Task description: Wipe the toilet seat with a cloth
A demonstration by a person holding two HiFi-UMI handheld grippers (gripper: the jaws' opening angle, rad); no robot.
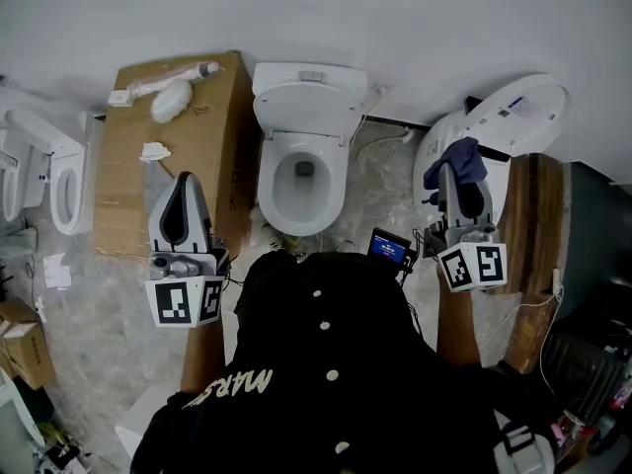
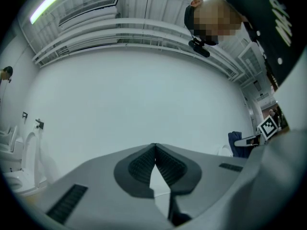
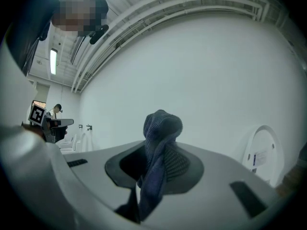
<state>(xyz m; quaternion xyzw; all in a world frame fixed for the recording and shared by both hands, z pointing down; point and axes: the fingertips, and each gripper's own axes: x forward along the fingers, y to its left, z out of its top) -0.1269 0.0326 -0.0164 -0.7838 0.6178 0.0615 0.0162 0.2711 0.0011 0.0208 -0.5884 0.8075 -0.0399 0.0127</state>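
Observation:
A white toilet (image 1: 302, 151) stands against the wall straight ahead, lid up, its seat (image 1: 336, 181) down around the open bowl. My right gripper (image 1: 456, 171) is raised to the right of the toilet, tips up, shut on a dark blue cloth (image 1: 460, 159). In the right gripper view the cloth (image 3: 158, 152) bunches above the pads and hangs down between them. My left gripper (image 1: 183, 188) is held up to the left of the toilet, over the cardboard box. Its jaws (image 2: 154, 150) meet at the tips with nothing between them.
A large cardboard box (image 1: 173, 151) stands left of the toilet with a white brush (image 1: 170, 97) on top. Another toilet (image 1: 494, 121) with raised lid is at the right, beside a wooden post (image 1: 538, 235). A further toilet (image 1: 59, 181) is far left. A small blue-screened device (image 1: 389, 248) sits below the bowl.

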